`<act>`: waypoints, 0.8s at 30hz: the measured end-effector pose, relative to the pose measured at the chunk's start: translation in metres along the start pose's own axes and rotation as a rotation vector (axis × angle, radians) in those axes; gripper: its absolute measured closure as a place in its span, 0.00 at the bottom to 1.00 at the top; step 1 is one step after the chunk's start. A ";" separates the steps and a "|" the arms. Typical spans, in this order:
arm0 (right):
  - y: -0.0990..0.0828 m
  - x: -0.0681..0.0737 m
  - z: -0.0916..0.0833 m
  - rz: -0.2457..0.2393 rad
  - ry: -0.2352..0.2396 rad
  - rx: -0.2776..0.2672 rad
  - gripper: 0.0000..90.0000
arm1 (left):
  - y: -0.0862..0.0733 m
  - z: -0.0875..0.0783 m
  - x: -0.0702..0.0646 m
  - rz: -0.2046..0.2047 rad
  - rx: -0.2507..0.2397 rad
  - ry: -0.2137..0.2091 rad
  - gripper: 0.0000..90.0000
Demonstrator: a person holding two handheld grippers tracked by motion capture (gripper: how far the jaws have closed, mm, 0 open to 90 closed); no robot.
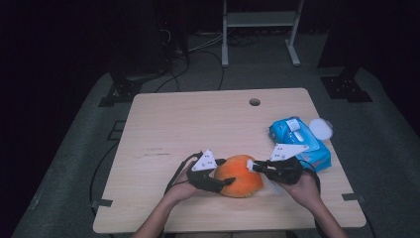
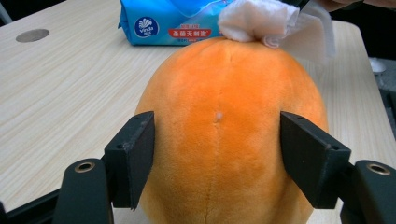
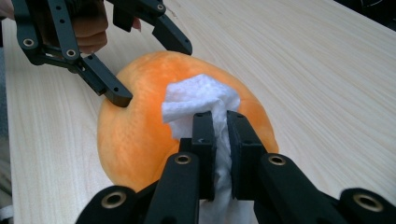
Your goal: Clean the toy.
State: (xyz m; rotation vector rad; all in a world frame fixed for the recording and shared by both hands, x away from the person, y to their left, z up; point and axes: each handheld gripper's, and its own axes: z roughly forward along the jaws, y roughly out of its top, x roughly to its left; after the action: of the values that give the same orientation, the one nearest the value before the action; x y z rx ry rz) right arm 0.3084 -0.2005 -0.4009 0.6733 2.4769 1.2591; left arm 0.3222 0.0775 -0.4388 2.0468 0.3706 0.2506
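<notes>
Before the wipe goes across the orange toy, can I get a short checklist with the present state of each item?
1. Right gripper shut on the white wipe: ok.
2. Wipe touching the orange plush toy: ok, it rests on the toy's far end.
3. Left gripper bracing the toy: ok, the pads press into both sides of the plush.
4. Toy resting on the table: ok.
5. Blue tissue pack clear of the toy: ok, it lies apart, behind the right gripper.
6. Wipe clean or used: cannot tell.
</notes>
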 end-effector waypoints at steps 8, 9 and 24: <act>0.013 0.021 0.011 -0.045 0.077 -0.023 0.91 | 0.009 0.007 -0.015 0.080 -0.010 -0.031 0.24; 0.012 0.020 0.011 -0.048 0.069 -0.017 0.91 | 0.007 0.004 -0.011 0.061 0.006 -0.025 0.30; 0.001 0.010 0.005 -0.008 0.036 -0.019 0.91 | -0.003 -0.003 0.008 -0.053 0.026 0.019 0.34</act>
State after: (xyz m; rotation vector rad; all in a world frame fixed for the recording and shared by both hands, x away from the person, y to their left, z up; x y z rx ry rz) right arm 0.3019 -0.1912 -0.4029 0.6412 2.4906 1.3006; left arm 0.3282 0.0842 -0.4395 2.0579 0.4417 0.2337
